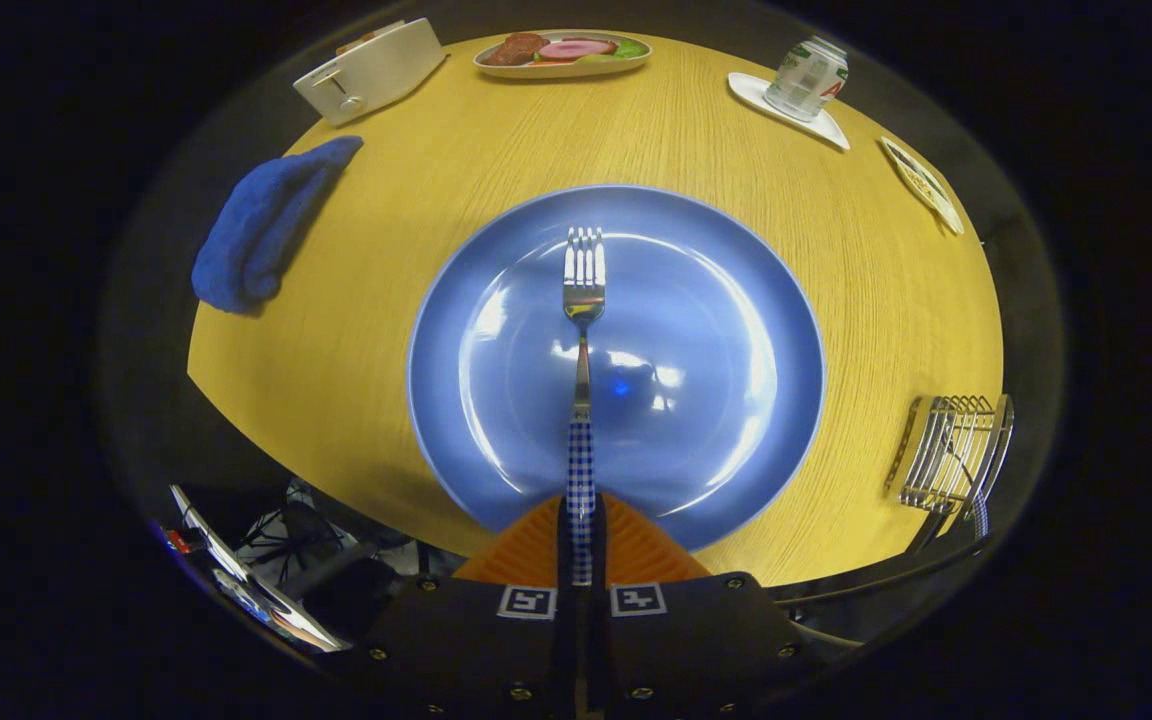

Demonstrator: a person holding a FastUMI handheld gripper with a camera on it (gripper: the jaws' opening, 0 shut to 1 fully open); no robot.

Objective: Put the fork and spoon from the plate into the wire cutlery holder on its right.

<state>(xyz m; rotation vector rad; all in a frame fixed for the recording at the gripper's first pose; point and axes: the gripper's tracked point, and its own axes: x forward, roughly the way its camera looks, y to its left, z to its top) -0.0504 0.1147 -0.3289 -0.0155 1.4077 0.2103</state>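
One fork [583, 300] sits in my tool [582, 545], fingers pinched on its checked handle end. Thin, stiff, slick metal, so it may swing. Holder [951, 450] is off to tool's right.

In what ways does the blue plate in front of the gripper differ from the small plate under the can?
The blue plate is round, blue and much larger in view; the small plate is white. The blue plate lies just ahead of the gripper, which is shut on the fork above it; the small plate lies far beyond and carries a can. Both rest flat on the wooden table.
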